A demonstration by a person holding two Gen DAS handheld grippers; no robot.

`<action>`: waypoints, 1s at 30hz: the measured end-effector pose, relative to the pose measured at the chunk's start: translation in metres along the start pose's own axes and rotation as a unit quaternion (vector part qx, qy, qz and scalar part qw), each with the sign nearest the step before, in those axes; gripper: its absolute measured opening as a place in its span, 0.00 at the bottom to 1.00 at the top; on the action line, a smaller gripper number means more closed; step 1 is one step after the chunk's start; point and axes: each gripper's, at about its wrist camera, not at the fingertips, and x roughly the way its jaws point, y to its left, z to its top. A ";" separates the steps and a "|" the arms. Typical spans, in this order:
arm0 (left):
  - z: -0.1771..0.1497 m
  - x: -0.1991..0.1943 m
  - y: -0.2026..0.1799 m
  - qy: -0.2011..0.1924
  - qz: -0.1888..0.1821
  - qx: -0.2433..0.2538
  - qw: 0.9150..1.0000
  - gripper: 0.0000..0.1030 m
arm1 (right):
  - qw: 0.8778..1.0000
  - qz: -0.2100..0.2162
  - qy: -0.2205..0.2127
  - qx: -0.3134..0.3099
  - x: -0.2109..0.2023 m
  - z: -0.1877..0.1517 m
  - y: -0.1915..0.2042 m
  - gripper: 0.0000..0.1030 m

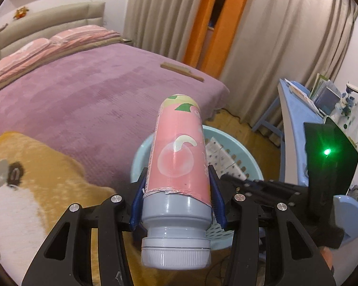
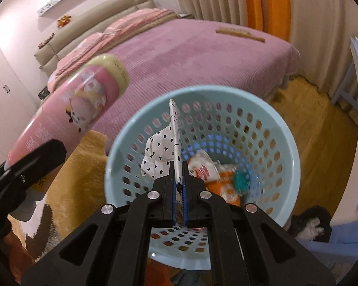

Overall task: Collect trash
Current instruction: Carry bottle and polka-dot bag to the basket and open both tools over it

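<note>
I'm hauling both loads to the drop: left claw [image 1: 177, 188] gripping the pink bottle [image 1: 179, 147], right claw [image 2: 178, 186] pinching a heart-print wrapper [image 2: 165, 147] over the basket [image 2: 284, 143] beneath. Next I'm releasing, probably.

Warm, even indoor light, no hard shadows. Strong fisheye bending and black vignette at corners. Motion blur on the pink cylindrical plastic bottle [image 2: 83, 109] left of the tongs. Green indicator lamp [image 1: 326, 152] flares at right.
</note>
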 end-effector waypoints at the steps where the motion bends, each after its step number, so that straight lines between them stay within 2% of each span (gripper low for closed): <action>1: 0.001 0.004 -0.002 0.003 -0.002 0.001 1.000 0.44 | 1.000 0.000 0.008 0.005 0.004 -0.001 -0.004 0.03; 4: 0.000 0.016 -0.004 0.012 -0.007 -0.008 1.000 0.46 | 0.999 0.007 0.027 0.024 0.012 -0.004 -0.013 0.09; 7: -0.005 0.016 0.002 0.012 -0.012 -0.020 1.000 0.53 | 0.999 0.002 0.026 0.033 0.011 -0.008 -0.020 0.27; 9: -0.009 0.013 0.003 0.011 -0.009 -0.021 1.000 0.54 | 0.999 -0.004 0.019 0.039 0.006 -0.010 -0.025 0.49; 15: -0.022 -0.018 0.009 -0.007 -0.007 -0.031 0.999 0.54 | 0.999 0.002 -0.001 0.038 -0.013 -0.011 -0.020 0.49; 22: -0.042 -0.079 0.017 -0.043 0.015 -0.042 0.998 0.54 | 0.999 0.033 -0.028 -0.002 -0.048 -0.016 0.020 0.50; 30: -0.067 -0.166 0.038 -0.093 0.069 -0.067 0.991 0.61 | 0.994 0.080 -0.057 -0.049 -0.094 -0.028 0.078 0.65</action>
